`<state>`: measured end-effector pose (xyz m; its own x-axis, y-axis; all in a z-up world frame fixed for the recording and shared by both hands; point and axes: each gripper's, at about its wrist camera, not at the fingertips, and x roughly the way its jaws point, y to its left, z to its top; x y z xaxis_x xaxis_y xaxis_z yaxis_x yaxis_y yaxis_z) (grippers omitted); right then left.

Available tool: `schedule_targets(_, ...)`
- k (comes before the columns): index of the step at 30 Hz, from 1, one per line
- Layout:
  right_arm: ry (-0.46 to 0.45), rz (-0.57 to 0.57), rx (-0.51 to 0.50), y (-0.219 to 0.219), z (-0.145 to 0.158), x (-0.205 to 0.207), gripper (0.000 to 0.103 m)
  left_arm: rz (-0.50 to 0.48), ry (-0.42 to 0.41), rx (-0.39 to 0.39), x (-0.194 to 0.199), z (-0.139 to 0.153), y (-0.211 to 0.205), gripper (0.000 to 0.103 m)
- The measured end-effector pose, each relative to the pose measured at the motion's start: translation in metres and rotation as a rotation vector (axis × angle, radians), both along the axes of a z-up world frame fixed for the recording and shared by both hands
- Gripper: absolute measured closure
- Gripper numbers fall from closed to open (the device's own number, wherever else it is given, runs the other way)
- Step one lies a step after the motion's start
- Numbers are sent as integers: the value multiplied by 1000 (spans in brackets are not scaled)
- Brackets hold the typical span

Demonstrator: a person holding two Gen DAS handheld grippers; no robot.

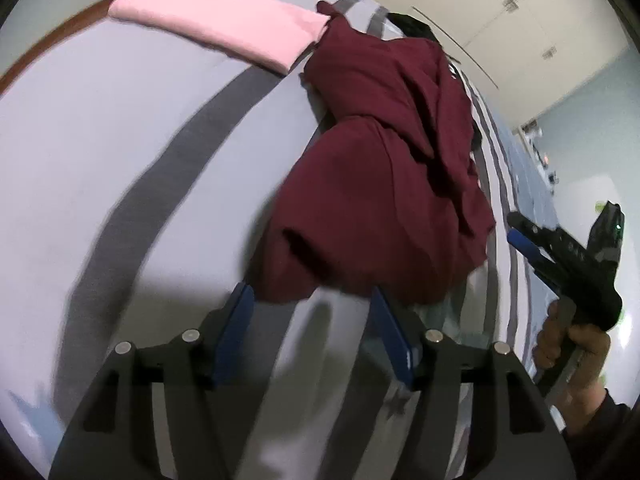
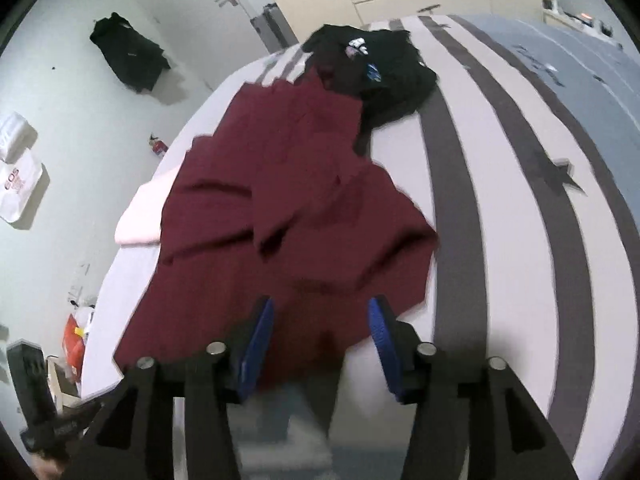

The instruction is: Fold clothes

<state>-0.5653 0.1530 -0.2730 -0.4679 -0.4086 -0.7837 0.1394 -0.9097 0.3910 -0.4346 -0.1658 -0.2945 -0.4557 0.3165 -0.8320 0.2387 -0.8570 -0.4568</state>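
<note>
A dark red garment (image 1: pixel 384 184) lies crumpled on the striped bedcover (image 1: pixel 120 160). My left gripper (image 1: pixel 310 304) is open just short of the garment's near edge, with only bedcover between its blue pads. In the right wrist view the same garment (image 2: pixel 280 208) is spread more widely. My right gripper (image 2: pixel 320 316) is open over its near hem, and the cloth lies flat under the gap, not pinched. That right gripper (image 1: pixel 516 228) also shows at the right edge of the left wrist view, held by a hand (image 1: pixel 572 344).
A folded pink garment (image 1: pixel 216 20) lies at the bed's far side, partly under the red one. A black garment with a printed logo (image 2: pixel 372 64) lies beyond it. On the floor to the left are another black garment (image 2: pixel 128 56), white bags (image 2: pixel 16 184) and small clutter.
</note>
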Motion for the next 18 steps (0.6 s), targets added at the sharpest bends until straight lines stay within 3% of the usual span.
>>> schedule_targets(5,-12,41,10,-22,-15,-61,55,46,-25,15,-23,-22,9,44)
schedule_targets(10,-31,45,39,-33,-29,-88,55,81,3,-6,-31,-24,10,45)
schedule_targets(11,-36,37,41,-33,-32,-93,55,69,9,-29,-33,-24,12,47)
schedule_targets(13,-45,22,44,-33,-38,-102,55,46,20,-76,-36,-25,16,68)
schedule_targets(14,-50,14,45,-34,-41,-107,56,26,25,-85,-38,-24,18,74)
schedule_targets(16,-51,-3,69,-31,-44,-113,87,-14,37,-108,-40,-23,23,88)
schedule_targets(18,-50,-21,72,-23,-44,-114,99,-45,55,-136,-40,-17,26,93)
